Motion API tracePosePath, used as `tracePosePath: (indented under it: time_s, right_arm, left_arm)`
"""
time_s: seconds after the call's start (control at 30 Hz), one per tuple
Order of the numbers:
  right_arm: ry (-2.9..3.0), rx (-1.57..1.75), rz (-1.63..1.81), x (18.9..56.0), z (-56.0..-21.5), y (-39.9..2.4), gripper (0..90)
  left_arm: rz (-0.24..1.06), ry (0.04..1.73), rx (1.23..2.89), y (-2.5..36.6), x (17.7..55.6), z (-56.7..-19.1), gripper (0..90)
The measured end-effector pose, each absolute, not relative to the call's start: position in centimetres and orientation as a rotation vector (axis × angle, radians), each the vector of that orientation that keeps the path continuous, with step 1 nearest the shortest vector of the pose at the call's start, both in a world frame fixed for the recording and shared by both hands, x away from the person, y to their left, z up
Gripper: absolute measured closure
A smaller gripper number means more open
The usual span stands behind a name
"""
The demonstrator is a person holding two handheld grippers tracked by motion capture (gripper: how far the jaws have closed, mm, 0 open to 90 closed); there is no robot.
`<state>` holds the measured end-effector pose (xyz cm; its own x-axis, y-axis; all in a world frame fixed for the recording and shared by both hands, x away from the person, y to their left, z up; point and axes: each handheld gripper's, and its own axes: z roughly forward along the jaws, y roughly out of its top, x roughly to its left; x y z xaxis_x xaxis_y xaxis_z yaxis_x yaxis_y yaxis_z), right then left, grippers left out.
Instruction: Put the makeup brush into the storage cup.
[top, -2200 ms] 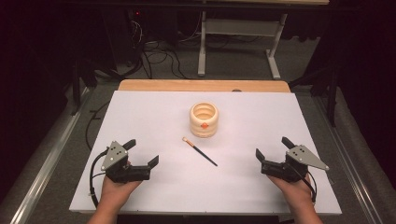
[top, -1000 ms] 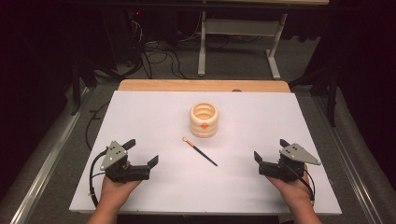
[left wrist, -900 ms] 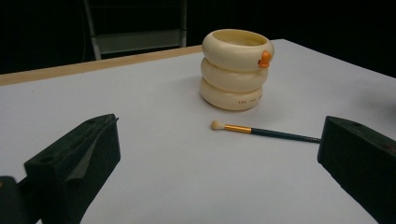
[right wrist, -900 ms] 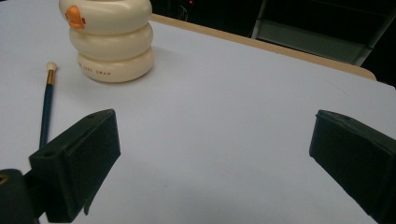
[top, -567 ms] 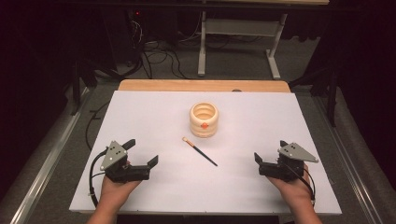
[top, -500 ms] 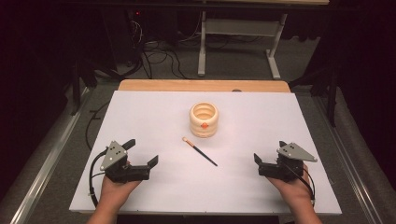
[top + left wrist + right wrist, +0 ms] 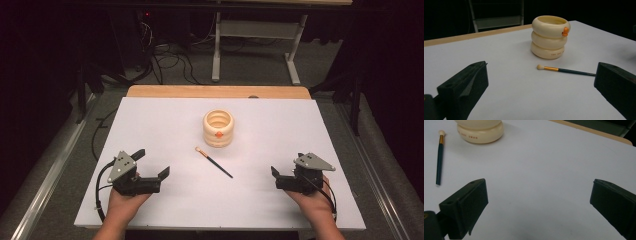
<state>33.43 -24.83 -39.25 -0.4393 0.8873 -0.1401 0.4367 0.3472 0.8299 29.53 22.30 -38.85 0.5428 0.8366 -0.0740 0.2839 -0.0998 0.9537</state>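
Lying on table (image 7: 150,120): 1 brush (image 7: 214,162); 1 ringed pot (image 7: 218,128).

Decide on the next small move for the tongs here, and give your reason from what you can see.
Probably the right tongs should ease forward and to the person's left toward the dark handle end of the makeup brush. Both tongs are open and hold nothing, the left tongs too. The brush lies flat on the white table, apart from the cream ringed holder, its handle pointing toward the right side.
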Motion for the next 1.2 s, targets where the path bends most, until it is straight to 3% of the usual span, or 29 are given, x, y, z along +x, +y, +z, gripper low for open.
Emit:
tracePosePath:
  time_s: [0.77, 1.2]
  right_arm:
    - [2.110, 1.264, 1.007, 34.6, -39.9, -24.9, 4.1]
    - [2.211, 1.361, 0.824, 35.9, -40.4, -24.6, 4.9]
  left_arm:
    - [0.599, 0.941, 1.647, 22.2, 29.3, -38.7, 0.0]
    - [0.590, 0.923, 1.611, 22.8, 29.0, -38.1, 0.0]
